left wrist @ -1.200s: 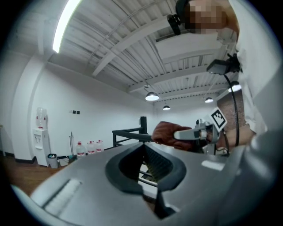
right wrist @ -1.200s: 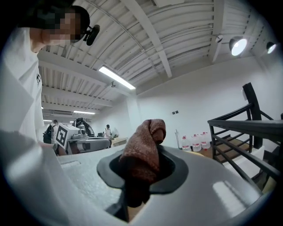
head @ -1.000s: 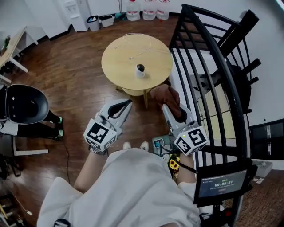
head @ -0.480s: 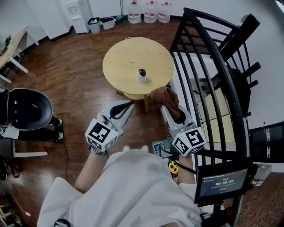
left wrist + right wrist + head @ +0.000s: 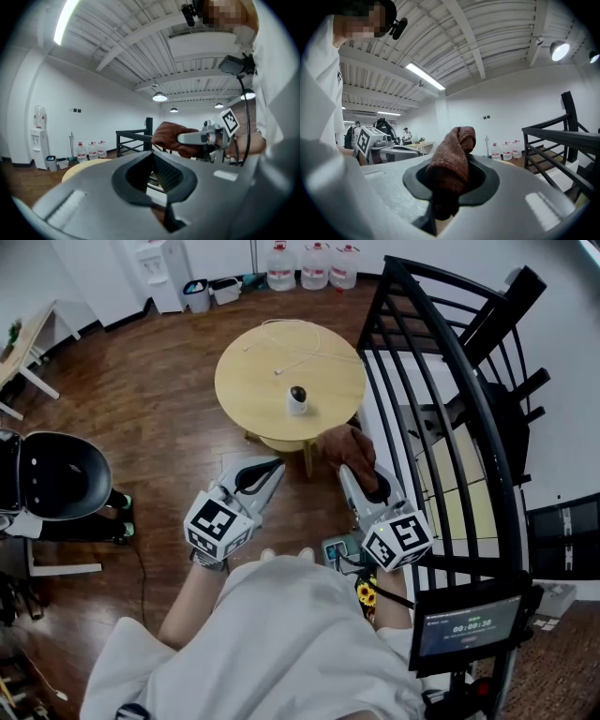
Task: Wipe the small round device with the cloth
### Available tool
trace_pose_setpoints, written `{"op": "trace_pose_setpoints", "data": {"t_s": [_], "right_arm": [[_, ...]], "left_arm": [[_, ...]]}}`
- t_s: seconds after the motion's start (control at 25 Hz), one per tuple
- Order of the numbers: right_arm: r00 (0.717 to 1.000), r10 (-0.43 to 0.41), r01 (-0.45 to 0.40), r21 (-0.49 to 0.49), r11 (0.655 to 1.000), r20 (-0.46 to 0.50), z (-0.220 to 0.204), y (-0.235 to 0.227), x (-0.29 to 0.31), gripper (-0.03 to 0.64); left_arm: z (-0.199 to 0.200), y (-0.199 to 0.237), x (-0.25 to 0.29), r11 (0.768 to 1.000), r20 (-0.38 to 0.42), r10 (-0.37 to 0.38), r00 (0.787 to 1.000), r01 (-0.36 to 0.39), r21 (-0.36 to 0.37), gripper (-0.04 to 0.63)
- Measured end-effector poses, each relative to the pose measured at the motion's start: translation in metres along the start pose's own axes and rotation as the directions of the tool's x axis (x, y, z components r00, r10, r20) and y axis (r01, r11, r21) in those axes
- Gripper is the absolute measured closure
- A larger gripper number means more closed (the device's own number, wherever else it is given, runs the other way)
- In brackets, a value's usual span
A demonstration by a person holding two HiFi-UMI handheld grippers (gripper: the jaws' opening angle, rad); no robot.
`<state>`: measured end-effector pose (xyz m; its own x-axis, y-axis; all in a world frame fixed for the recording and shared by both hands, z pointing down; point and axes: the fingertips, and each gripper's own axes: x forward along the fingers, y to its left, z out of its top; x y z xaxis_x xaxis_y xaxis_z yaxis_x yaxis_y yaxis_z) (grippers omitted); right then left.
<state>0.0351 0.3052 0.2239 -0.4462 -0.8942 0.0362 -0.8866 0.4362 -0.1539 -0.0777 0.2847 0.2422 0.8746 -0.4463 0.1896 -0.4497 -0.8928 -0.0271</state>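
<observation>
We count one round light-wood table (image 5: 251, 381), and on it one small round device, white with a black dome (image 5: 297, 399), standing near the table's middle, a little toward our side. One thin white cable (image 5: 300, 359) lies looped on the far half of that table. Beyond the table's far edge stand three clear water bottles (image 5: 315, 263). One black chair (image 5: 56, 465) sits well off the table's left, and one black metal railing (image 5: 441, 381) runs along the table's right. There is one brown knitted cloth (image 5: 352, 444) and there are two grippers.

Against a second ago we find little changed. The device is at the same spot on the table, the cloth is in the same gripper, and both grippers are where they were, short of the table's near edge.

Our left gripper (image 5: 273, 466) points toward the table, tipped slightly down, its jaws pressed together with nothing between them. Our right gripper (image 5: 351, 471) lies level, aimed at the table's near-right rim. Its jaws are clenched on the cloth, which bunches up beyond the tips, just beside that rim and apart from the device.
</observation>
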Motion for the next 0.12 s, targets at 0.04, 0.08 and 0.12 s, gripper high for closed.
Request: {"op": "trace_pose_setpoints", "data": {"t_s": [0.04,0.08,0.12], "right_arm": [[1.000,-0.003,0.003,-0.001,1.000,0.001,-0.001,0.007,-0.002,0.534],[1.000,-0.006,0.006,-0.003,1.000,0.003,-0.003,0.014,-0.005,0.534],[1.000,-0.010,0.010,-0.004,1.000,0.004,-0.004,0.022,-0.008,0.534]], "left_arm": [[-0.004,-0.002,-0.006,1.000,-0.005,-0.002,1.000,0.002,-0.008,0.592],[-0.007,-0.004,-0.013,1.000,-0.009,-0.003,1.000,0.003,-0.016,0.592],[-0.011,-0.006,-0.020,1.000,-0.013,-0.005,1.000,0.005,-0.025,0.592]]}}
